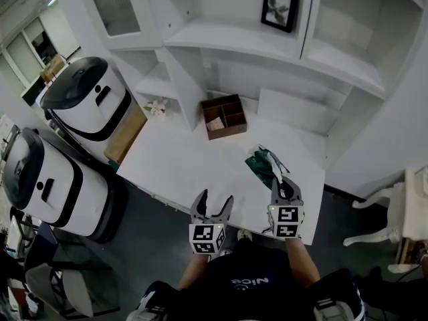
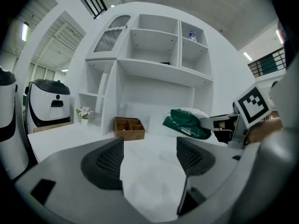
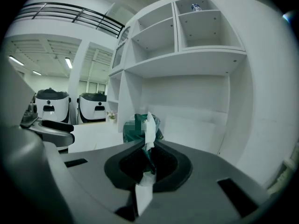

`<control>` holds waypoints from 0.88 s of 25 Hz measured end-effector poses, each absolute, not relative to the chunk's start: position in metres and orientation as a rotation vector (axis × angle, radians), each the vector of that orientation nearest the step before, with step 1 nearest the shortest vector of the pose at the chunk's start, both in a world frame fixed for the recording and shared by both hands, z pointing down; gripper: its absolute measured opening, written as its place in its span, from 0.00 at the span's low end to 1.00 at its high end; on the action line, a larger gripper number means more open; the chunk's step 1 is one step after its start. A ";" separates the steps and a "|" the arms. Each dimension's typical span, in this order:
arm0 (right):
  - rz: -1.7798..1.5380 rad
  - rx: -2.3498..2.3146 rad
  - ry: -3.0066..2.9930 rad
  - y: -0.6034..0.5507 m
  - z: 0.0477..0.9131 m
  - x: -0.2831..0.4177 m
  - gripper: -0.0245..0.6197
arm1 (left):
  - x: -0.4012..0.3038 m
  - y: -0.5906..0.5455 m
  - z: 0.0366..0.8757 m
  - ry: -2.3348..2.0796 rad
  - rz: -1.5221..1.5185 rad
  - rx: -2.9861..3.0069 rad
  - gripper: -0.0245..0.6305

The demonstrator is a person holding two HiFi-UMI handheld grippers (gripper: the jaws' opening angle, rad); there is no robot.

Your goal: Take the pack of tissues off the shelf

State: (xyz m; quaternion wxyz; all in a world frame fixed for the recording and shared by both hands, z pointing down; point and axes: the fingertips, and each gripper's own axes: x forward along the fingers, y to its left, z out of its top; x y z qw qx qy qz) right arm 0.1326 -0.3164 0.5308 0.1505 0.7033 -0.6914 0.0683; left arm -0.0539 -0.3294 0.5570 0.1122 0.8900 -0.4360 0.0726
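A dark green pack of tissues (image 1: 263,163) with a white end hangs over the white table (image 1: 180,166), pinched at its near end by my right gripper (image 1: 281,185), which is shut on it. In the right gripper view the pack (image 3: 142,127) sticks up between the closed jaws of my right gripper (image 3: 145,164). The left gripper view shows the pack (image 2: 188,123) held at right, above the table. My left gripper (image 1: 212,207) is open and empty near the table's front edge, its jaws spread in its own view (image 2: 150,158).
A brown wooden organiser box (image 1: 224,116) sits at the back of the table under the white shelf unit (image 1: 267,45). A small flower pot (image 1: 158,107) stands at the left. Two white and black machines (image 1: 87,99) stand left of the table. A framed picture (image 1: 279,7) is on an upper shelf.
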 end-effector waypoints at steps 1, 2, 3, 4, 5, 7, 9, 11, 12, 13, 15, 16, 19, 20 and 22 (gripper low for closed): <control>0.212 2.011 -1.981 -0.313 0.539 0.130 0.07 | -0.054 -0.328 0.561 -1.279 0.225 2.609 0.56; 0.226 2.004 -1.975 -0.310 0.547 0.128 0.07 | -0.053 -0.327 0.563 -1.276 0.234 2.606 0.56; 0.241 2.001 -1.967 -0.307 0.554 0.127 0.07 | -0.053 -0.326 0.565 -1.273 0.241 2.605 0.56; 0.258 2.001 -1.960 -0.305 0.559 0.126 0.07 | -0.052 -0.326 0.567 -1.270 0.246 2.605 0.56; 0.274 2.002 -1.956 -0.304 0.563 0.125 0.07 | -0.052 -0.325 0.567 -1.269 0.249 2.606 0.56; 0.283 2.002 -1.957 -0.303 0.565 0.125 0.07 | -0.051 -0.325 0.567 -1.271 0.247 2.608 0.56; 0.270 2.000 -1.962 -0.305 0.562 0.126 0.07 | -0.050 -0.326 0.565 -1.266 0.242 2.610 0.56; 0.270 2.003 -1.969 -0.306 0.561 0.127 0.07 | -0.048 -0.327 0.565 -1.251 0.244 2.609 0.56; 0.271 2.004 -1.975 -0.306 0.561 0.127 0.07 | -0.047 -0.327 0.566 -1.243 0.246 2.607 0.56; 0.268 2.003 -1.980 -0.306 0.560 0.127 0.07 | -0.047 -0.327 0.566 -1.239 0.247 2.606 0.56; 0.252 1.995 -1.986 -0.305 0.559 0.126 0.07 | -0.047 -0.326 0.566 -1.245 0.241 2.605 0.50; 0.243 1.990 -1.987 -0.304 0.558 0.125 0.07 | -0.047 -0.326 0.565 -1.248 0.239 2.607 0.43; 0.241 1.984 -1.994 -0.304 0.558 0.124 0.07 | -0.042 -0.326 0.567 -1.238 0.274 2.622 0.31; 0.243 1.983 -1.996 -0.304 0.558 0.124 0.07 | -0.041 -0.326 0.569 -1.239 0.288 2.623 0.25; 0.236 1.977 -2.003 -0.304 0.558 0.123 0.07 | -0.040 -0.326 0.569 -1.240 0.285 2.614 0.12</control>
